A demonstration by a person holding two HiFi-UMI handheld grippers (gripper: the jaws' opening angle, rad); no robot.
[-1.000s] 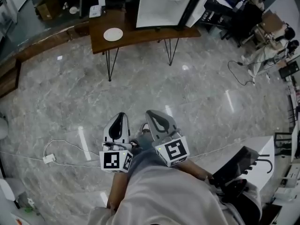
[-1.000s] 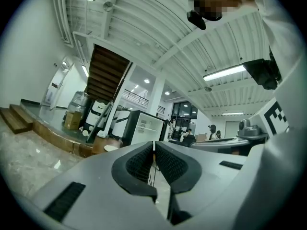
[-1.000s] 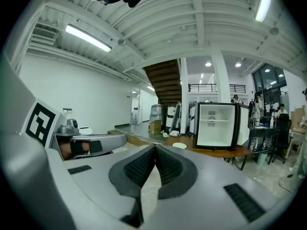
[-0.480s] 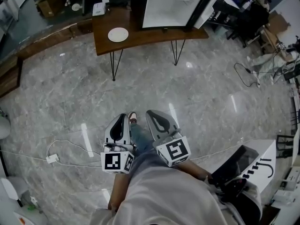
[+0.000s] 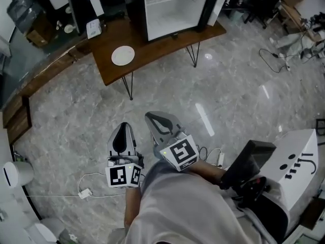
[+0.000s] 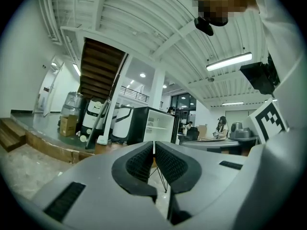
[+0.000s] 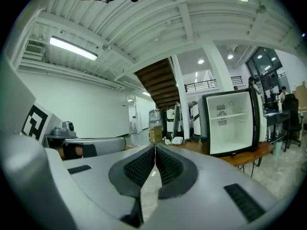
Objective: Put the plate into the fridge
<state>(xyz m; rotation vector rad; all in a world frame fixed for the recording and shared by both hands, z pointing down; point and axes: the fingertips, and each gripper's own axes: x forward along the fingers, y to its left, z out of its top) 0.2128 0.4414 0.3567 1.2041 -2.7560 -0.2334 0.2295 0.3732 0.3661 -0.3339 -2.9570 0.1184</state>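
A white plate (image 5: 123,55) lies on the left part of a brown table (image 5: 167,42) far ahead in the head view. The small fridge (image 5: 172,6) stands on that table with its door open and its white inside bare; the right gripper view shows the fridge (image 7: 230,123) too. My left gripper (image 5: 123,131) and right gripper (image 5: 155,120) are held low over the marble floor, well short of the table. Both are shut with nothing between the jaws.
A white cable with a plug block (image 5: 84,192) lies on the floor at the left. A white machine with a black part (image 5: 284,177) stands close at the right. A wooden step (image 5: 20,116) runs along the left. Boxes and appliances (image 5: 35,34) sit behind the table.
The view has swung and moved forward: table, plate and fridge now sit nearer and turned, and the fridge's open inside shows. Both grippers stay shut, held in front of the person.
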